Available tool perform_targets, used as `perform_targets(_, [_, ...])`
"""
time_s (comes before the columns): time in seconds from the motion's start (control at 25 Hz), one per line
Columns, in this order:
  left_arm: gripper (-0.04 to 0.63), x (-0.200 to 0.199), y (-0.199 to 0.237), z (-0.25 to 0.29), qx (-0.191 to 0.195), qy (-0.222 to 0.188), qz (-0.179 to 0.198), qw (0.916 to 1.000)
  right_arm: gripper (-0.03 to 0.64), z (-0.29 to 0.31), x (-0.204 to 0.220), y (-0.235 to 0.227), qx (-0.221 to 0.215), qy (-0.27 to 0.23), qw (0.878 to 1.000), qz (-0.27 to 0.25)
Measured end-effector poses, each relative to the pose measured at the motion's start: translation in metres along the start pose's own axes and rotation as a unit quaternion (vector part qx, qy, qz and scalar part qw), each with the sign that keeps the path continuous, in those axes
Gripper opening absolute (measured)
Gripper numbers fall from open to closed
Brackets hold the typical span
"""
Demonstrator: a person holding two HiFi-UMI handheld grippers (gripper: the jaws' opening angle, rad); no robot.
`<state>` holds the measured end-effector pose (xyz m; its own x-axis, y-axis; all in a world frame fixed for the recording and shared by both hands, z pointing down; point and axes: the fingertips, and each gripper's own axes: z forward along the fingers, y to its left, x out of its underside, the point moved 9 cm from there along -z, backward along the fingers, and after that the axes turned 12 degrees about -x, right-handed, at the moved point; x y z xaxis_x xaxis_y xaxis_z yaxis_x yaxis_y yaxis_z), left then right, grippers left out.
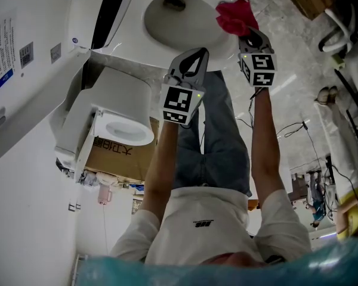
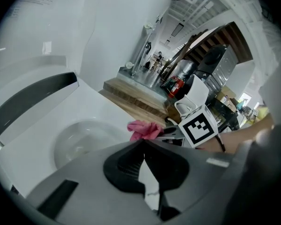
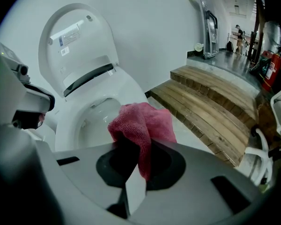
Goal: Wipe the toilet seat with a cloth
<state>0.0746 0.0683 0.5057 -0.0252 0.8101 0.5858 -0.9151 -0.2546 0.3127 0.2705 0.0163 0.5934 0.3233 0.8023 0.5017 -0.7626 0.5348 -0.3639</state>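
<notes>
Red-pink cloth (image 3: pixel 143 125) is pinched in the right gripper (image 3: pixel 140 149), bunched above the jaw tips. It sits at the toilet seat (image 3: pixel 126 86) rim, on the edge nearest the wooden step (image 3: pixel 210 102); can't tell if it touches. Lid (image 3: pixel 75 41) is upright. Left gripper (image 2: pixel 143 146) has its jaws pressed together with nothing between them, just beside the right one, over the seat's near edge.

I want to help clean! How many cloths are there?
1. The red cloth is pinched in the right gripper, at the toilet's edge. No other cloth shows, though one could be hidden.
</notes>
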Motion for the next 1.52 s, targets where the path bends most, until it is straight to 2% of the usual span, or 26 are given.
perform_targets(0.64, [0.011, -0.01, 0.027, 0.0, -0.004, -0.006, -0.019, 0.9998, 0.018, 0.022, -0.037, 0.003, 0.013, -0.002, 1.0, -0.023])
perform_targets(1.0, [0.011, -0.007, 0.056, -0.008, -0.021, -0.015, -0.039, 0.9989, 0.018, 0.041, -0.06, 0.013, 0.027, -0.001, 0.999, -0.041])
perform_targets(1.52, [0.011, -0.011, 0.081, -0.015, -0.034, -0.028, -0.056, 0.9975, 0.018, 0.074, -0.097, 0.032, 0.011, 0.001, 0.997, -0.073])
